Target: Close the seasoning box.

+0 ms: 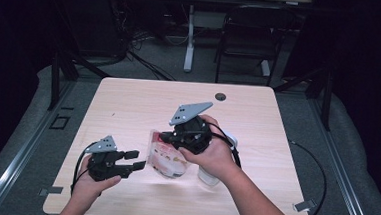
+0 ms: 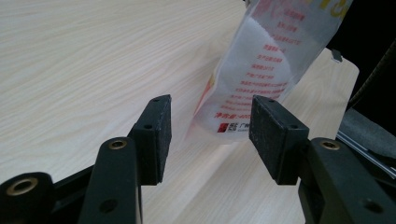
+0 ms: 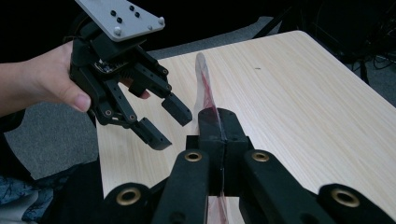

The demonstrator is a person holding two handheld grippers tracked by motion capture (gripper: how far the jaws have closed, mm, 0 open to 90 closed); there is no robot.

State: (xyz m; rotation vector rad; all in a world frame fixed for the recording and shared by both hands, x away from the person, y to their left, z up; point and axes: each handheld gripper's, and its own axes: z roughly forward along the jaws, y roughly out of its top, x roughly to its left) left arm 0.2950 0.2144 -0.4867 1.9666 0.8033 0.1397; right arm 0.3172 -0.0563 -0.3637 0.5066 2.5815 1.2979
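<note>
Two claws: we hold one in each hand above the worktop (image 1: 128,103), and they face each other across a plastic bag (image 1: 168,158).
Right claw (image 3: 218,140): its jaws are pressed together on the top edge of the bag, so the thin film is pinched flat between the pads. We judge that this grip is there to carry the weight, because the bag hangs down from it.
Bag position: it is near the middle of the worktop, below our right hand (image 1: 215,156). In the left gripper view its lower corner (image 2: 219,126) seems to be just above the wood, but we cannot tell if it touches.
Left claw (image 1: 136,160): its jaws stand apart and nothing is between the pads. In its own view the bag's corner is a little ahead of the pads (image 2: 275,135), not yet inside the gap.
Why the left claw is so: we think it is opened wide and aimed at the bag's side to be ready for a second grip, perhaps to pull the bag open.
White object (image 1: 208,176): it lies on the worktop under our right wrist, partly hidden; we cannot say what it is.
Risk: the film is slippery, so a light pinch could slide off.
</note>
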